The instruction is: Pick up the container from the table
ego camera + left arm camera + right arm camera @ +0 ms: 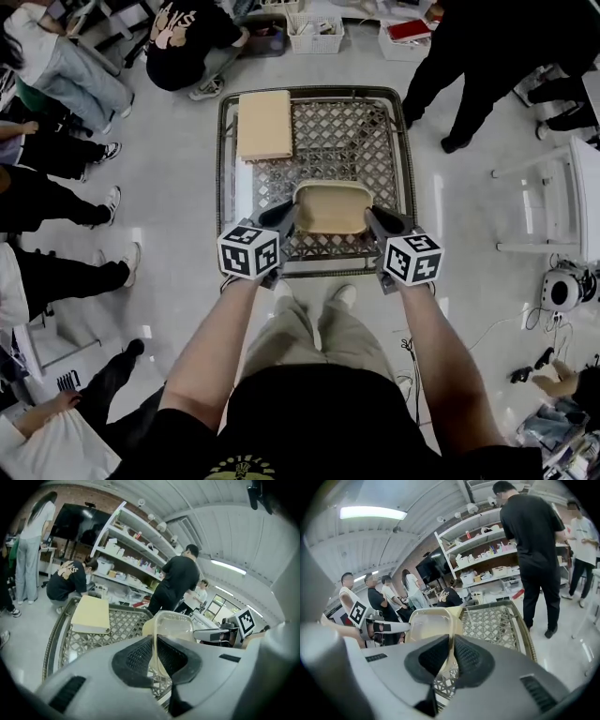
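A clear, yellowish plastic container (332, 207) hangs in the air above the near edge of a metal lattice table (366, 131). My left gripper (284, 217) is shut on its left rim, and my right gripper (377, 221) is shut on its right rim. In the left gripper view the container's wall (155, 656) stands pinched between the black pads (136, 658). The right gripper view shows the opposite wall (451, 651) squeezed between that gripper's pads (468, 656). The container (429, 623) looks empty and sits roughly level between the two grippers.
A tan flat box (264, 124) lies on the table's far left part. Several people stand or crouch around the table, one in black (183, 42) at the far left and one (469, 56) at the far right. White shelves (136, 550) line the back wall.
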Demonstrator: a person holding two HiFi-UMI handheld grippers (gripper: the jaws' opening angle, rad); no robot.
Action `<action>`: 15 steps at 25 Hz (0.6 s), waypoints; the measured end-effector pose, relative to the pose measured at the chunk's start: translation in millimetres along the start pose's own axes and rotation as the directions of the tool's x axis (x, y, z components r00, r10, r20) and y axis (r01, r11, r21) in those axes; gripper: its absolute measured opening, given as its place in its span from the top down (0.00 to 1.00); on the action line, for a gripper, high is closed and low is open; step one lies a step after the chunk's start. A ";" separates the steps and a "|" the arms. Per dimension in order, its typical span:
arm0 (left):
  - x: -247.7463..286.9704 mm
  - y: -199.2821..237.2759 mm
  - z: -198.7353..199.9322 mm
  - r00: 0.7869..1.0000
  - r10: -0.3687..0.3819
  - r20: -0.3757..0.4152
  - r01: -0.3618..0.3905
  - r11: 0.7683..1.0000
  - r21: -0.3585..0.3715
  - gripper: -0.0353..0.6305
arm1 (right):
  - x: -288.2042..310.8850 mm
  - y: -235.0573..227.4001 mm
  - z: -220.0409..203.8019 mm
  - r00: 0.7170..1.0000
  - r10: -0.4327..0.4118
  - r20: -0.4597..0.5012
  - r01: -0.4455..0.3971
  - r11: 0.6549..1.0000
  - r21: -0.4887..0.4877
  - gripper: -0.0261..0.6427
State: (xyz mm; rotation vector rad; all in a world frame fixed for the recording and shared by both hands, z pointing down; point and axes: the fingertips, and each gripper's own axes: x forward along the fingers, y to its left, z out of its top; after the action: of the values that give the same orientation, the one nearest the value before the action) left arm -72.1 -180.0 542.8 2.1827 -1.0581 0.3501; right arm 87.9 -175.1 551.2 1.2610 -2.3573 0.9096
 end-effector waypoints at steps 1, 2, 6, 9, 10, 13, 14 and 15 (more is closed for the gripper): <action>-2.6 -3.1 6.9 1.000 0.002 0.014 -0.002 1.000 0.008 0.90 | -3.4 1.8 7.1 1.000 0.002 0.014 -0.002 1.000 -0.004 0.91; -5.1 -5.9 13.2 1.000 0.003 0.025 -0.004 1.000 0.016 0.90 | -6.7 3.6 13.8 1.000 0.004 0.026 -0.003 1.000 -0.008 0.91; -17.7 -17.7 35.3 0.997 0.001 0.074 -0.003 0.999 0.032 0.90 | -20.7 13.2 38.9 0.998 0.007 0.067 -0.005 0.999 -0.036 0.91; -28.8 -25.2 48.1 0.995 0.000 0.105 -0.004 0.999 0.036 0.90 | -31.0 22.6 54.6 0.996 0.018 0.091 -0.013 0.998 -0.058 0.91; -32.1 -27.5 52.1 0.994 0.001 0.113 -0.005 0.999 0.040 0.90 | -33.9 25.2 59.2 0.995 0.023 0.099 -0.016 0.998 -0.064 0.91; -39.8 -34.1 64.2 0.991 -0.002 0.136 -0.006 0.998 0.065 0.90 | -41.0 31.0 73.5 0.992 0.031 0.126 -0.020 0.996 -0.084 0.91; -42.7 -36.6 67.3 0.990 -0.003 0.143 -0.008 0.997 0.075 0.90 | -43.6 33.2 77.3 0.991 0.032 0.131 -0.020 0.995 -0.093 0.91; -46.3 -39.1 70.1 0.989 -0.001 0.150 -0.012 0.996 0.084 0.90 | -46.4 35.9 80.7 0.990 0.035 0.136 -0.020 0.994 -0.104 0.91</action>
State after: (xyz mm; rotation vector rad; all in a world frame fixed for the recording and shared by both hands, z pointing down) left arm -74.7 -182.9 450.2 2.3121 -1.1493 0.2401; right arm 85.8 -184.9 451.9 1.2914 -2.4980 0.7211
